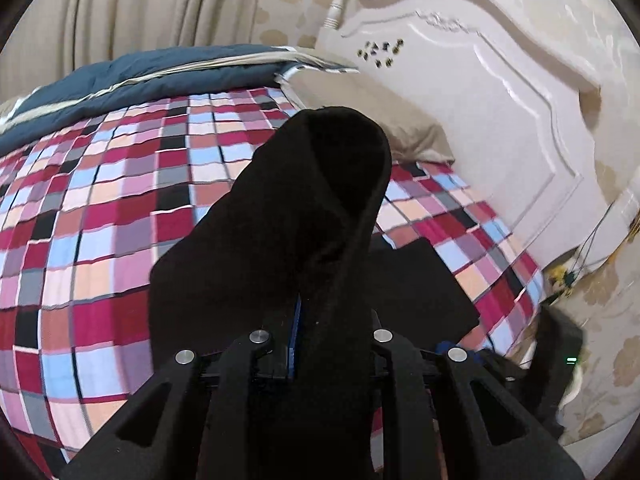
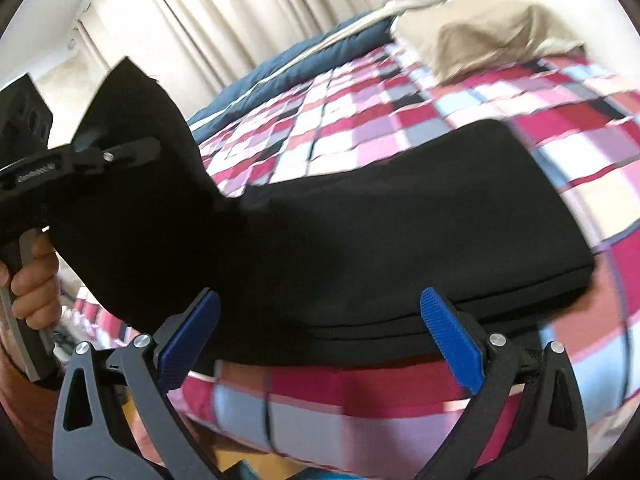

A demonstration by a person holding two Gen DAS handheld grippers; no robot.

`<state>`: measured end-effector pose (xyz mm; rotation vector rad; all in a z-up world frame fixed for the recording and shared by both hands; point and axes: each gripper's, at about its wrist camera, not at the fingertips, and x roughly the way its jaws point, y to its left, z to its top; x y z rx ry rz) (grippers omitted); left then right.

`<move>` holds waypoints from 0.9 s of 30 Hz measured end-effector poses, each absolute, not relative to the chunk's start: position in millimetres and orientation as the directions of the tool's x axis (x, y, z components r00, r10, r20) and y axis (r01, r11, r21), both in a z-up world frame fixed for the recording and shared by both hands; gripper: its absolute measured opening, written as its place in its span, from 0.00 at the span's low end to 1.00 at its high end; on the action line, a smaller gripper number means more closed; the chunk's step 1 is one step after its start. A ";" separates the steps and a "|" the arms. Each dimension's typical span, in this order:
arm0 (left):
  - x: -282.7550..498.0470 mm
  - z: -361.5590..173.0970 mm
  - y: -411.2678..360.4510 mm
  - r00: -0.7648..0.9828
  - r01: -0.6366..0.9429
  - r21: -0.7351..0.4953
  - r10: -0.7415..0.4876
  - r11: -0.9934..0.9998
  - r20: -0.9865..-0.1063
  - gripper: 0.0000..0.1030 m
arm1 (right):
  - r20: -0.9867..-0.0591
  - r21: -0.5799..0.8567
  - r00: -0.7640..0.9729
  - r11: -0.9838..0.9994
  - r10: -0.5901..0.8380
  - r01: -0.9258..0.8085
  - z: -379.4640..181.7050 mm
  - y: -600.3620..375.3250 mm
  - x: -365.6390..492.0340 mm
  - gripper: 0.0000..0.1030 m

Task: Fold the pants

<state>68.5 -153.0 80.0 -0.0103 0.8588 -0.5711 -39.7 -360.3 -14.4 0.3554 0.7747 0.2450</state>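
Observation:
The black pants (image 2: 400, 224) lie folded lengthwise on the checked bedspread (image 2: 360, 128) near the bed's front edge. My left gripper (image 1: 320, 332) is shut on one end of the pants (image 1: 304, 208) and lifts it off the bed; the cloth stands up and hides the fingertips. In the right wrist view that gripper (image 2: 100, 152) shows at the left with the raised end. My right gripper (image 2: 320, 320) is open and empty, its blue pads (image 2: 452, 336) on either side of the pants' near edge, just short of it.
A blue duvet (image 1: 160, 76) lies along the bed's far side by the curtains (image 2: 224, 12). A beige pillow (image 2: 488, 36) rests at the white headboard (image 1: 500, 120). The bed's front edge (image 2: 340, 408) drops off just below my right gripper.

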 end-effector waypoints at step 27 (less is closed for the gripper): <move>74.7 -10.4 -279.0 0.512 0.392 -0.051 -0.264 0.919 -0.818 0.16 | -0.601 0.543 0.742 0.833 0.296 0.107 -28.7 -453.3 -82.2 0.97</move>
